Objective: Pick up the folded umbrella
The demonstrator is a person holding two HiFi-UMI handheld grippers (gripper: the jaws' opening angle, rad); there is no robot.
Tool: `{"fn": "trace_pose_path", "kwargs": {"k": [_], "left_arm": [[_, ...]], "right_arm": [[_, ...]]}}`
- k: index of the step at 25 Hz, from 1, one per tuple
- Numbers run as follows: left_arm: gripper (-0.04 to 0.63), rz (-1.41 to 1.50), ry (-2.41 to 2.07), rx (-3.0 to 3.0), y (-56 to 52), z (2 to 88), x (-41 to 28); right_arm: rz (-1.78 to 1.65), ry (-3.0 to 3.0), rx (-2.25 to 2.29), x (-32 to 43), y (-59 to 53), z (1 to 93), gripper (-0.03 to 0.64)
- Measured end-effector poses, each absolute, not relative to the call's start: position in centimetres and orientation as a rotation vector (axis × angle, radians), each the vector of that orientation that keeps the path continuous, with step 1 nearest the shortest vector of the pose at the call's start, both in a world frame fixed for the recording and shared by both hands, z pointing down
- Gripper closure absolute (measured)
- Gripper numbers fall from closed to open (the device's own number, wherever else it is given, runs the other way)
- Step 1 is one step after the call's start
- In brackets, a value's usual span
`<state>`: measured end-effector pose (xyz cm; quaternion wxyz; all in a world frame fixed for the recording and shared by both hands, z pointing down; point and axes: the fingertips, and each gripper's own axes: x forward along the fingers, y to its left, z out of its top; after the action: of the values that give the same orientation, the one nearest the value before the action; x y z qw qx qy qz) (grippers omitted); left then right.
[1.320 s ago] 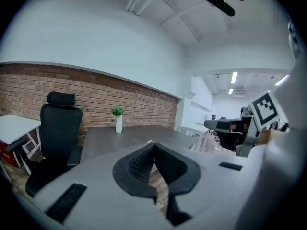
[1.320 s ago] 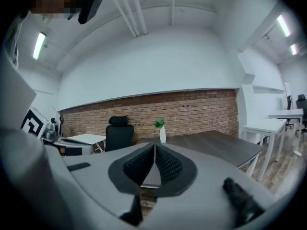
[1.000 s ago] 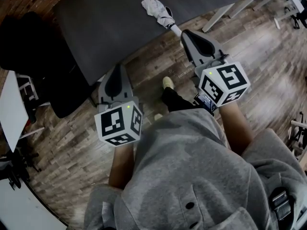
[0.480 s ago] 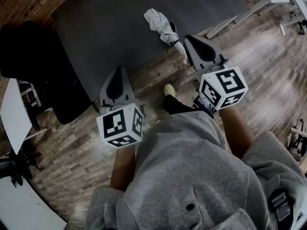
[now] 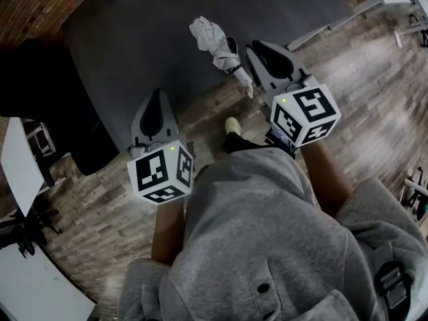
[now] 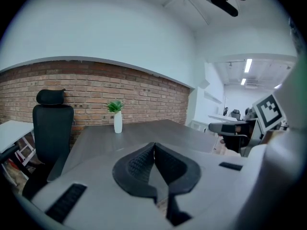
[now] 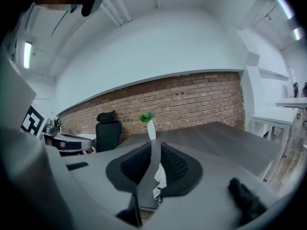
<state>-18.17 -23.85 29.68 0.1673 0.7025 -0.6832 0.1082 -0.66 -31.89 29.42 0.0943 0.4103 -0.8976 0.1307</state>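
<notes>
The folded umbrella [image 5: 215, 40] is seen lying flat on the dark grey table [image 5: 140, 39], close to its near edge; the pale grey canopy is loosely bunched and crumpled rather than rolled tight; a dark band is seen around it towards the lower end; it is laid at a slant across the view, and the whitish handle [image 5: 243, 80] is carried just past the table edge, above the wooden floor [image 5: 214, 105]

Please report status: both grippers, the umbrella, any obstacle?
Left gripper shut, empty. Right gripper just opening, empty. Umbrella at table edge, beside right gripper. No obstacle.
</notes>
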Motion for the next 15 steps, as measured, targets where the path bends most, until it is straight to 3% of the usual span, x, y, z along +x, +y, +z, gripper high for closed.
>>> {"fn": "trace_pose_path", "kwargs": {"k": [8,15], "left_arm": [[0.581,0.338,-1.980,1.940,-26.1,31.5,-18.1],[0.581,0.338,-1.966,1.874,-26.4,34.4,-19.6]], "right_arm": [[0.442,-2.661,1.133,-0.8,-34.9,32.4,0.515],[0.472,-2.607,1.101,-1.8,-35.8,35.5,0.509]]}}
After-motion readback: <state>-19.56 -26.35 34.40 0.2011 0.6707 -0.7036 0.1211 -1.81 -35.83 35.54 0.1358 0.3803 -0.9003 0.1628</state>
